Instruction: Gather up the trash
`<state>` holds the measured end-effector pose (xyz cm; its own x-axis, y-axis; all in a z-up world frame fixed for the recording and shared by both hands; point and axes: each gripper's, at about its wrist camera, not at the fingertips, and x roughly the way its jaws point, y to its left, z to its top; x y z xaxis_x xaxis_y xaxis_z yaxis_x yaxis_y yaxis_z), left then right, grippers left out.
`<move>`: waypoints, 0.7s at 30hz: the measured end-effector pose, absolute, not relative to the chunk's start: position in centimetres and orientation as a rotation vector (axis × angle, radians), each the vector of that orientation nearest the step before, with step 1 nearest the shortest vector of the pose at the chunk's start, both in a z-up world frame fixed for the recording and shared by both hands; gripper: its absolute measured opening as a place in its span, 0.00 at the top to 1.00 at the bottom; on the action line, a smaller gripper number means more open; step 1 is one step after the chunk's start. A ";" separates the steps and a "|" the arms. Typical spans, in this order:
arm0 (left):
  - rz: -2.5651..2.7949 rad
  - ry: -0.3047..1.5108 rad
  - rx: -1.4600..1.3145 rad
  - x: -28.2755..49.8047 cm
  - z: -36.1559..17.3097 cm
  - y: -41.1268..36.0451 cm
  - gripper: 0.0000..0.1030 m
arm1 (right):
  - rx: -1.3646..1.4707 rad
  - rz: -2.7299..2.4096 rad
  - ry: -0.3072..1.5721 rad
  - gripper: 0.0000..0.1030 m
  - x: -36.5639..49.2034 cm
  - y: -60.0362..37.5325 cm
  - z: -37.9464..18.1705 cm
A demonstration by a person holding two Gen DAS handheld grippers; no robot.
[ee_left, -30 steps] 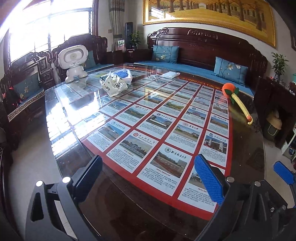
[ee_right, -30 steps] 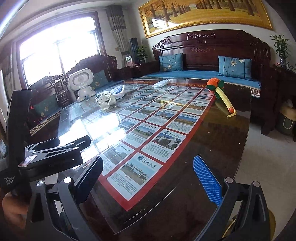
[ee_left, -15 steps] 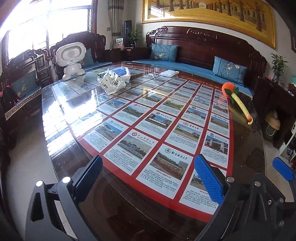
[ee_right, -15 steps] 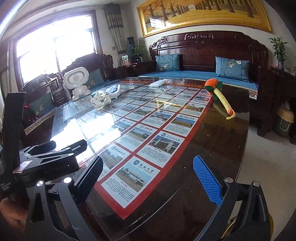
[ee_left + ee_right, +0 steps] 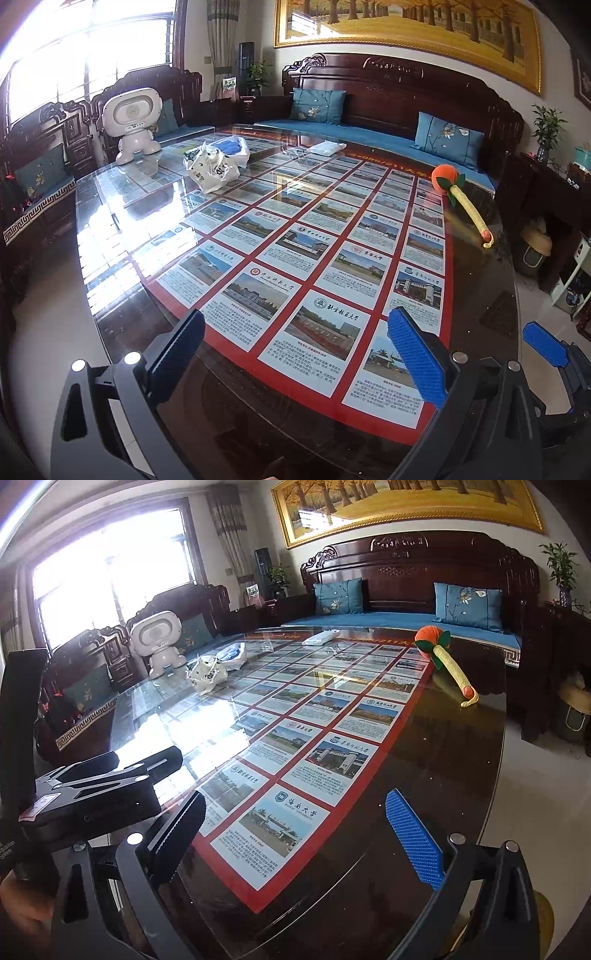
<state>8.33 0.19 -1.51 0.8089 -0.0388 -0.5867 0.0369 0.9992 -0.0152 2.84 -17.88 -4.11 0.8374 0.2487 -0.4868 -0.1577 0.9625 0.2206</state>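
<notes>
A crumpled white plastic bag (image 5: 212,170) lies on the far left part of the glass table (image 5: 122,221), with a second white bag holding something blue (image 5: 233,147) just behind it. Both show in the right wrist view too, the white bag (image 5: 207,672) and the blue-filled bag (image 5: 232,653). My left gripper (image 5: 295,354) is open and empty above the table's near edge. My right gripper (image 5: 295,834) is open and empty at the near right corner, far from the bags. The left gripper's body (image 5: 92,794) shows at the left of the right wrist view.
A white toy robot (image 5: 133,122) stands at the table's far left corner. An orange-and-yellow plush stick (image 5: 461,195) lies at the right edge. A flat white packet (image 5: 327,147) lies at the far side. Wooden sofas with blue cushions surround the table. A bin (image 5: 532,247) stands on the floor right.
Both grippers have drifted slightly forward over the table; the view has shifted a little. Both stay open and empty.
</notes>
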 end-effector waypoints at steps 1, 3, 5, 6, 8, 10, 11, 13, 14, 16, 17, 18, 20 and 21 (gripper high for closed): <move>-0.044 0.628 -0.004 8.3 -1.5 0.2 0.04 | 0.177 0.219 0.541 0.08 2.8 -17.9 -4.2; -0.041 0.623 -0.001 8.3 -1.5 0.1 0.04 | 0.191 0.217 0.542 0.08 2.8 -18.0 -4.3; -0.038 0.622 0.002 8.3 -1.5 0.0 0.04 | 0.207 0.219 0.551 0.08 2.9 -18.2 -4.5; -0.038 0.623 0.001 8.3 -1.5 0.0 0.04 | 0.212 0.218 0.554 0.08 2.9 -18.2 -4.6; -0.034 0.624 0.005 8.3 -1.5 0.0 0.04 | 0.214 0.214 0.555 0.08 2.9 -18.4 -4.7; -0.033 0.625 0.001 8.3 -1.5 0.1 0.04 | 0.218 0.217 0.555 0.08 2.9 -18.4 -4.6; -0.031 0.629 -0.001 8.4 -1.5 0.1 0.04 | 0.222 0.217 0.556 0.08 2.9 -18.5 -4.6; -0.028 0.630 0.000 8.4 -1.5 0.2 0.04 | 0.233 0.220 0.560 0.08 3.0 -18.7 -4.6; -0.029 0.630 0.000 8.4 -1.5 0.2 0.04 | 0.236 0.217 0.560 0.08 3.1 -18.7 -4.5; -0.028 0.630 0.003 8.4 -1.5 0.1 0.04 | 0.237 0.215 0.561 0.08 3.1 -18.8 -4.5; -0.028 0.629 0.005 8.4 -1.5 0.1 0.04 | 0.237 0.216 0.561 0.08 3.1 -18.8 -4.5; -0.027 0.628 0.006 8.4 -1.5 0.1 0.04 | 0.235 0.216 0.562 0.08 3.1 -18.7 -4.5; -0.028 0.629 0.007 8.5 -1.4 0.1 0.04 | 0.233 0.219 0.563 0.08 3.2 -18.7 -4.5; -0.028 0.630 0.008 8.5 -1.4 0.1 0.04 | 0.233 0.222 0.564 0.08 3.2 -18.7 -4.5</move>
<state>8.52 0.13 -1.43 0.8077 -0.0238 -0.5892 0.0287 0.9996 -0.0009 3.24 -18.68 -4.54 0.8226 0.2700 -0.5005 -0.1429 0.9500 0.2776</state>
